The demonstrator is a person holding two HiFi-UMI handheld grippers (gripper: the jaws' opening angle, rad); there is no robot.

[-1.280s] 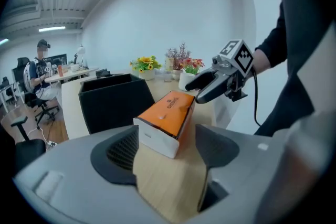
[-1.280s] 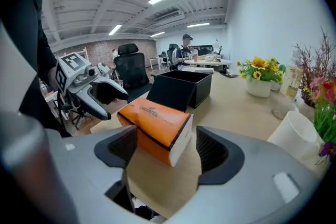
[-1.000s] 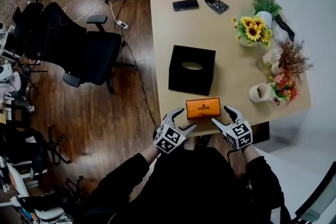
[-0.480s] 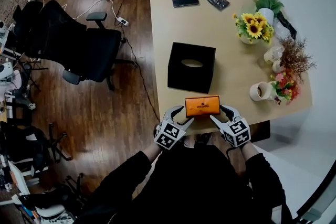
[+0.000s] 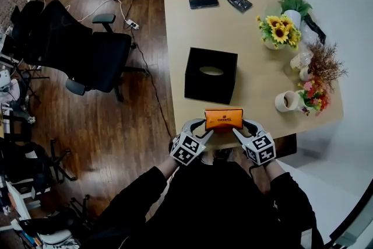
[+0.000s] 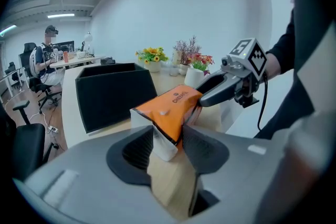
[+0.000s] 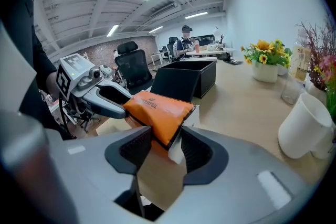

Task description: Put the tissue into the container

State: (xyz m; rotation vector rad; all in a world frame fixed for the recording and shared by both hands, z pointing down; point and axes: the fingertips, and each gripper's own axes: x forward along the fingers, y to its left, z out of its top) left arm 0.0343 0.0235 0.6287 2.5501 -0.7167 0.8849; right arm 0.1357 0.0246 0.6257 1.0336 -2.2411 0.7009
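I see the orange tissue pack [image 5: 224,119] at the table's [image 5: 256,32] near edge, just in front of the black container [image 5: 210,76]. My left gripper [image 5: 201,128] is closing on its left end and my right gripper [image 5: 243,127] on its right end, with the pads touching the wrapper.

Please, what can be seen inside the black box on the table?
From above, the black box shows only an oval opening in its top, with a pale patch inside. Whether that is tissue or something else cannot be told. The top and walls cover the rest of the inside.
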